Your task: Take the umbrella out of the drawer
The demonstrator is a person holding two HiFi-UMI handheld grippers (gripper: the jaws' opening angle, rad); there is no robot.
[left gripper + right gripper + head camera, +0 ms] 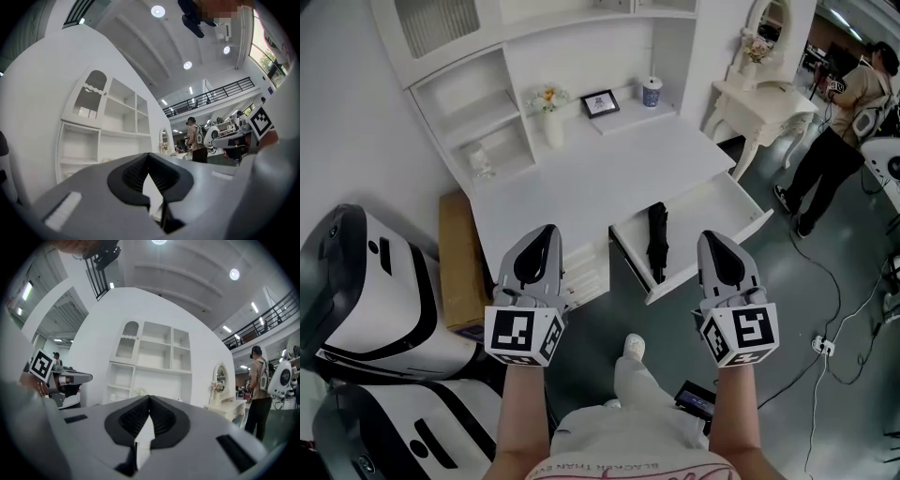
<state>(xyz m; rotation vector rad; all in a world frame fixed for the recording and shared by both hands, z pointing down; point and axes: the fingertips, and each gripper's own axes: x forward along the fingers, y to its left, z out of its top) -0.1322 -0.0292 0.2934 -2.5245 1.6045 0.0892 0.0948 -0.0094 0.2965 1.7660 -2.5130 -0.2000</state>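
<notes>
Umbrella [657,239] is black, folded, and not yet touched. It lies in the open drawer [705,225] along its left wall, running roughly from 12 to 6 o'clock in the head view. The drawer stands pulled out of the desk [609,159] toward 5 o'clock, so access is already made. What is left is the whole of the taking: the reach, the grip and the lift out.

Neither gripper is on the umbrella. The left gripper [546,234] hangs at about 9 o'clock from it, over the desk's front edge, and the right gripper [710,236] at about 3 o'clock from it, over the drawer's right part — both apart from the umbrella, one on each side. Each gripper's own view shows the jaws closed tip to tip with nothing between them, the left gripper [149,157] as much as the right gripper [149,399]. My judgement is that one of them must open before it can take the umbrella, and the right one looks the nearer.

Farther out, at 2 o'clock, a person [834,141] stands by a small vanity table [764,98], well clear of the work.
</notes>
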